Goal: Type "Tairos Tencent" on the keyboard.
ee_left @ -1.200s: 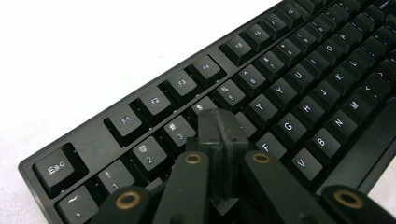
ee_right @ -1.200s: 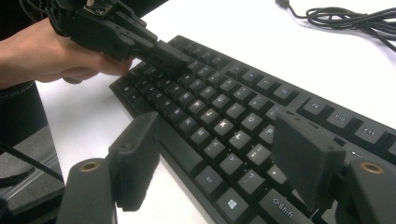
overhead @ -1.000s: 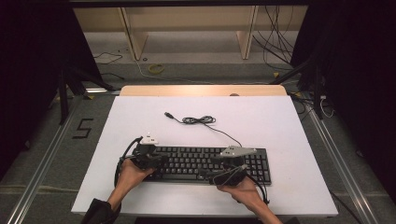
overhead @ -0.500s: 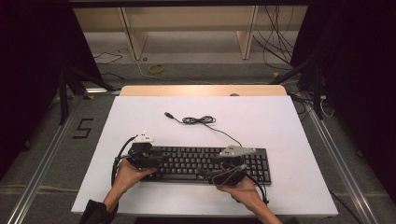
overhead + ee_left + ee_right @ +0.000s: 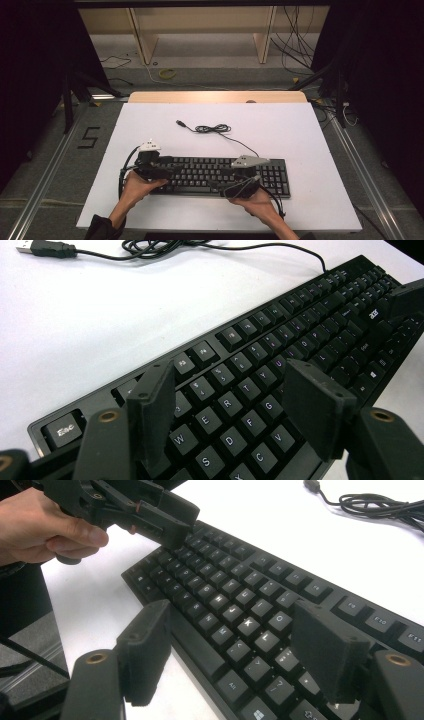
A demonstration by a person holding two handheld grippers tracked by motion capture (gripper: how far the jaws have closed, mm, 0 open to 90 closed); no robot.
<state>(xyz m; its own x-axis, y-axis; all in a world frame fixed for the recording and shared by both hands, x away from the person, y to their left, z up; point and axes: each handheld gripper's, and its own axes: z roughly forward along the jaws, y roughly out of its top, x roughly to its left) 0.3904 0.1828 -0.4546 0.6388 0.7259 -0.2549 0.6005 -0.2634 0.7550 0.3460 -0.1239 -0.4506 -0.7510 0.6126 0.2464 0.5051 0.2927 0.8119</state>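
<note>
My left gripper [image 5: 227,410]: jaws spread wide, having just been opening, nothing pinched between the pads; they hang just over the left letter keys of the black keyboard [image 5: 280,345], with W, E, R, S, D showing in the gap. My right gripper [image 5: 240,655]: jaws likewise parted and released, one pad out past the near edge of the keyboard [image 5: 235,600] over bare table, the other above the keys on the right half of the letter block; whether either pad touches a key I cannot tell. From the right gripper view, my left hand [image 5: 40,527] wraps the other gripper's handle, its jaws poised over the keyboard's far end. High view: left gripper [image 5: 155,167] at the keyboard's left end, right gripper [image 5: 240,182] at its front edge right of centre, near the number pad; both hands come in from the bottom edge. The keyboard [image 5: 215,172] lies flat and square-on in the near half of the white table [image 5: 300,130]. Its cable [image 5: 212,129] runs back from the rear edge to a loose coil, USB plug [image 5: 180,122] lying free on the table beyond it.
</note>
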